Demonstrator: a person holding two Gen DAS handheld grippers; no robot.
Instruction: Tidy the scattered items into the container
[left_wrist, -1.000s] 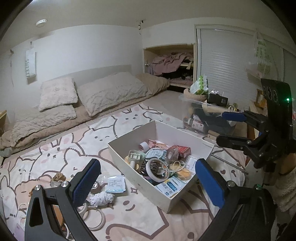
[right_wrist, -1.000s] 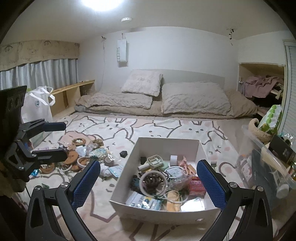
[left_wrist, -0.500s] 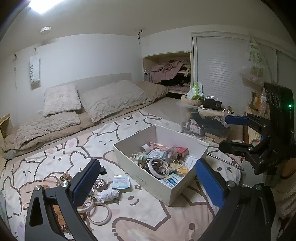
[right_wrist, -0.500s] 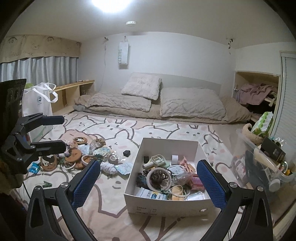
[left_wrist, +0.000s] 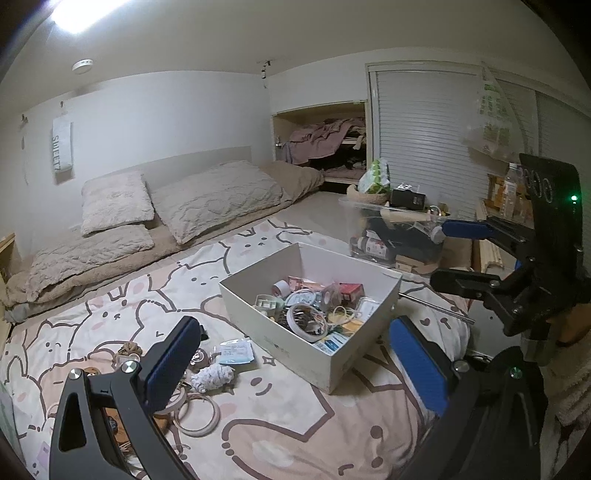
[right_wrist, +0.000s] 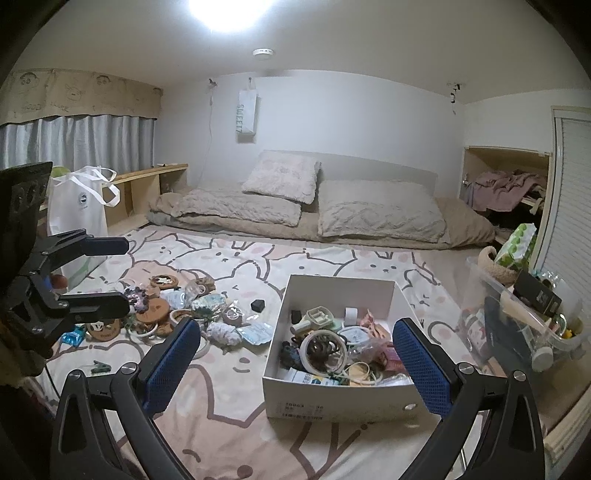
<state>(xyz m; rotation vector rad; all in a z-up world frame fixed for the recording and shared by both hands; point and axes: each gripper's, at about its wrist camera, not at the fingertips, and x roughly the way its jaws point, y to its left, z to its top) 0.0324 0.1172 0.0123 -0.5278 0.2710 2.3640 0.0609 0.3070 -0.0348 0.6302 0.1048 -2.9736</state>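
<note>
A white cardboard box (right_wrist: 338, 402) sits on the bunny-print blanket, holding tape rolls and several small items; it also shows in the left wrist view (left_wrist: 258, 325). Scattered items lie left of it: a white crumpled cloth (right_wrist: 221, 334), a blue packet (right_wrist: 256, 332), wooden coasters (right_wrist: 157, 306), tape rings (left_wrist: 195, 413), a small black cube (right_wrist: 257, 305). My left gripper (left_wrist: 295, 354) is open and empty, held well above and back from the blanket. My right gripper (right_wrist: 295, 350) is open and empty, above the box's near left side. Each gripper shows in the other's view.
A clear plastic bin (right_wrist: 528, 325) of clutter stands right of the box. A white tote bag (right_wrist: 79, 218) and a wooden shelf stand at the far left. Pillows (right_wrist: 376, 214) lie along the far wall. The blanket's right edge drops off near the bin.
Both grippers have pulled back and up from the box, so the box and the scattered pile look smaller and farther. Both stay open and empty.
</note>
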